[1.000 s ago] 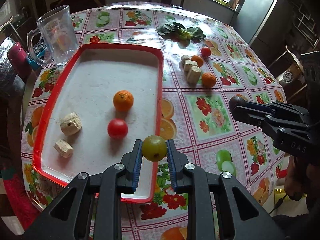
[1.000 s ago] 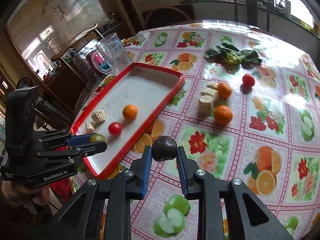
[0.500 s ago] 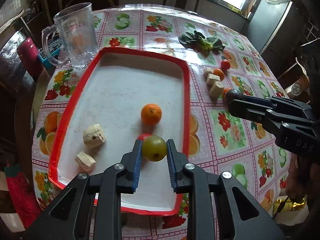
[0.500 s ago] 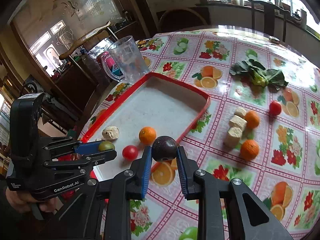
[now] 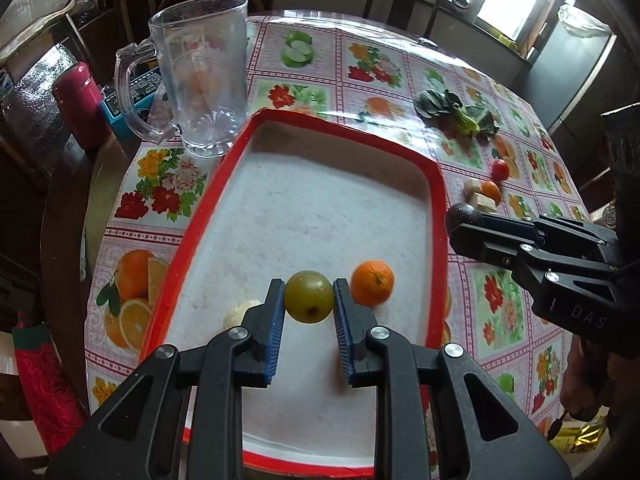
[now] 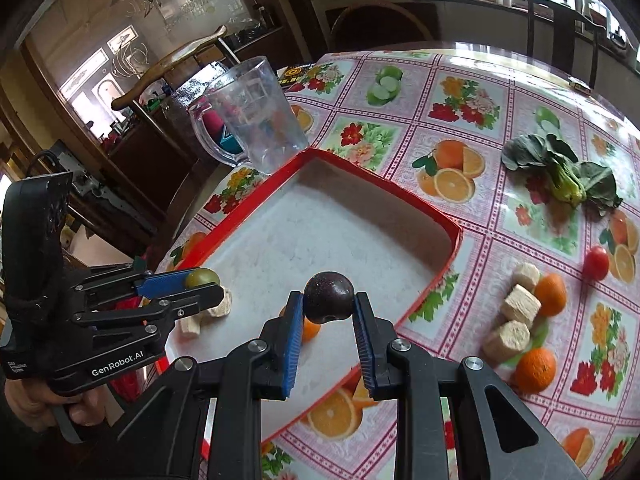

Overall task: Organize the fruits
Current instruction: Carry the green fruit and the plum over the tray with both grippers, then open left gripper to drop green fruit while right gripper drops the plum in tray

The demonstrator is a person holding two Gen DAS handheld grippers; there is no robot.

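My left gripper (image 5: 309, 298) is shut on a green fruit (image 5: 309, 296) and holds it over the red-rimmed tray (image 5: 240, 140). An orange (image 5: 373, 283) lies in the tray just to its right, a pale chunk (image 5: 240, 312) to its left. My right gripper (image 6: 329, 300) is shut on a dark purple fruit (image 6: 329, 297), over the tray's right rim (image 6: 452, 248). The left gripper with the green fruit (image 6: 202, 277) shows at the left of the right wrist view. Two oranges (image 6: 535, 369), a red fruit (image 6: 595, 263) and pale chunks (image 6: 520, 304) lie on the tablecloth.
A clear plastic jug (image 5: 200, 80) stands at the tray's far left corner. Leafy greens (image 5: 460, 114) lie far right on the table. A pink bottle (image 5: 80, 104) stands beyond the table's left edge (image 5: 96, 184). Chairs stand at the far side.
Both grippers have moved forward and left over the tray, each still holding its fruit. The red fruit in the tray is now hidden under the left gripper.
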